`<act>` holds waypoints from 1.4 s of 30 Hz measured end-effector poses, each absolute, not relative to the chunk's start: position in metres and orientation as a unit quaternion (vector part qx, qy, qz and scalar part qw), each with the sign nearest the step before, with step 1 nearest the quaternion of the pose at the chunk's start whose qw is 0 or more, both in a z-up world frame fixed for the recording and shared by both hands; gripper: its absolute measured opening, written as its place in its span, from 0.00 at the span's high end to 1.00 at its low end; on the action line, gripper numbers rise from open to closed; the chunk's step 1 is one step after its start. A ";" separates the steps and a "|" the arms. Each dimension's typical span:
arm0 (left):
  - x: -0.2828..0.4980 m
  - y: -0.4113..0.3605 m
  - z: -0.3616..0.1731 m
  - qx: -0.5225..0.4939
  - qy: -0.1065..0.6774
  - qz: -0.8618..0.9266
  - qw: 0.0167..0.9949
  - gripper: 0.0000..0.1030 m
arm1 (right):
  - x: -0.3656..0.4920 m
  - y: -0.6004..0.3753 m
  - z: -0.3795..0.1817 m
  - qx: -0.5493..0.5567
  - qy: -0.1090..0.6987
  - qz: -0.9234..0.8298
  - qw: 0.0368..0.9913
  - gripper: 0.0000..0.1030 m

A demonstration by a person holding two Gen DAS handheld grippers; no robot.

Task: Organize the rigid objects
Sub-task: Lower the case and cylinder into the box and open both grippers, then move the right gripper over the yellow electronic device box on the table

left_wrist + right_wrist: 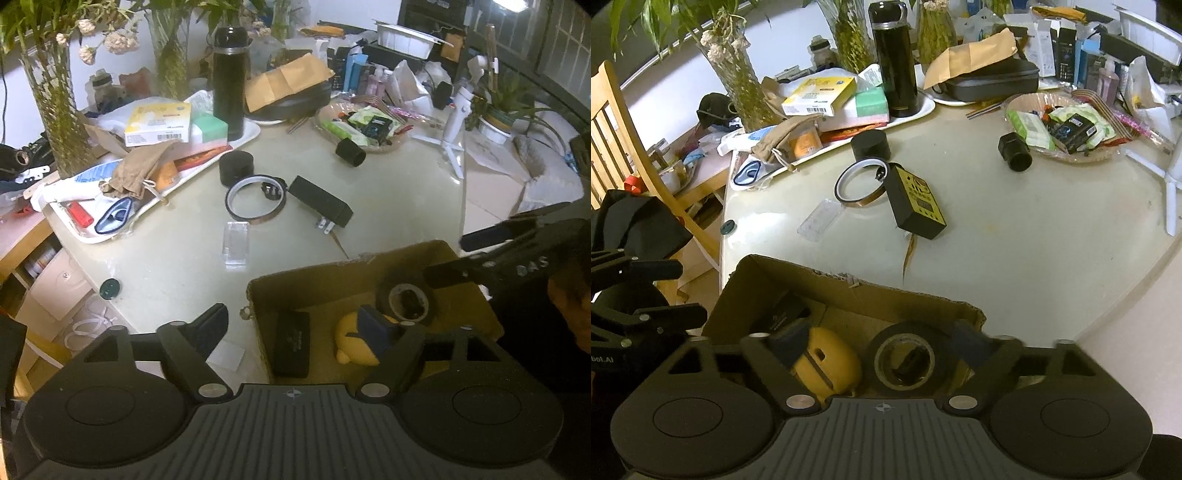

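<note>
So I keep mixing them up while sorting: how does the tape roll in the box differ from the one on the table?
The black tape roll in the cardboard box is thick-walled with a small core; the amber tape ring on the table is thin with a wide opening. Both lie flat.

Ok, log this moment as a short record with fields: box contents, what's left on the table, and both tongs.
box: cardboard box at the table's near edge
in box: black tape roll, yellow toy, flat black case
left on table: amber tape ring, black-and-yellow charger, clear plastic case, black round tin
left tongs: open, nothing gripped
right tongs: open, over the black tape roll, not gripping it
</note>
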State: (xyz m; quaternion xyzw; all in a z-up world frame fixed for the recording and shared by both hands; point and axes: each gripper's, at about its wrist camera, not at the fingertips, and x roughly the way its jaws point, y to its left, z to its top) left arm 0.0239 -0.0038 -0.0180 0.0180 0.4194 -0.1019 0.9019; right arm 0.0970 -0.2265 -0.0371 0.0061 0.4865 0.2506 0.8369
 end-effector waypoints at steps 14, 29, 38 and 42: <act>0.032 -0.004 -0.019 0.027 0.417 -0.086 0.904 0.25 | 0.092 -0.232 -0.035 -0.013 0.470 0.239 0.850 0.00; 0.047 -0.004 -0.021 0.023 0.429 -0.112 0.896 0.25 | 0.110 -0.234 -0.037 0.008 0.470 0.239 0.850 0.00; 0.056 -0.009 -0.027 0.012 0.440 -0.140 0.887 0.25 | 0.125 -0.235 -0.029 0.006 0.464 0.241 0.852 0.00; 0.057 -0.011 -0.026 0.009 0.440 -0.144 0.886 0.25 | 0.133 -0.238 -0.024 0.008 0.458 0.242 0.855 0.00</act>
